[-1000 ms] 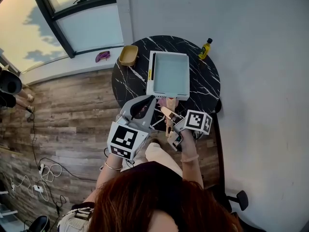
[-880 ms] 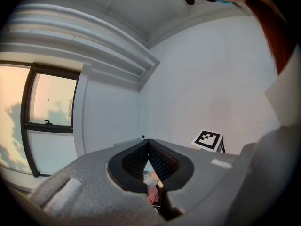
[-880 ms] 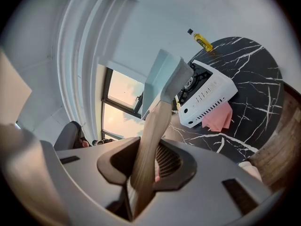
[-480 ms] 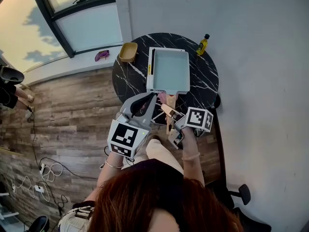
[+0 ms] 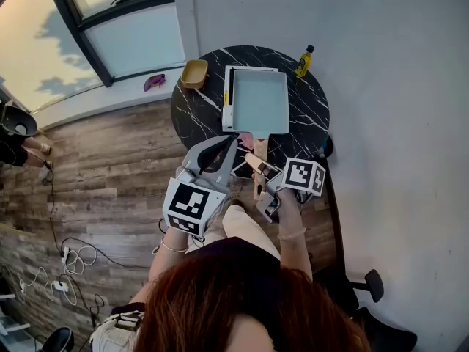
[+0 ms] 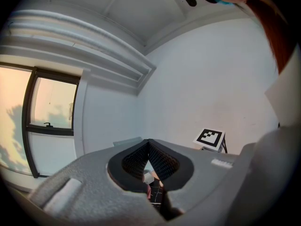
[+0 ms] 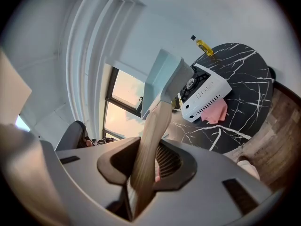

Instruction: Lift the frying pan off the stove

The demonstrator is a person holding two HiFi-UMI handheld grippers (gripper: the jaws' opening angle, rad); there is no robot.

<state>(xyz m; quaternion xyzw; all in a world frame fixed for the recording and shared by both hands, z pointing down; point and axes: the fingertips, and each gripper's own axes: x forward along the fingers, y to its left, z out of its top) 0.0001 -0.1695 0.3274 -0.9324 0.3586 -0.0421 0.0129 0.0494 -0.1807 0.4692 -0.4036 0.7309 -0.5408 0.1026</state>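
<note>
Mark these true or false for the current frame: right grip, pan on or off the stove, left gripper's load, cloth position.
1. The right gripper is clamped on the frying pan's wooden handle. True.
2. The frying pan sits flat on the stove. False: it is raised clear of the stove, and the burner shows uncovered in the right gripper view.
3. The left gripper holds the yellow bottle. False: its jaws are together on nothing, and the yellow bottle stands at the far edge of the table.
4. A pink cloth pokes out from beneath the stove. True.
</note>
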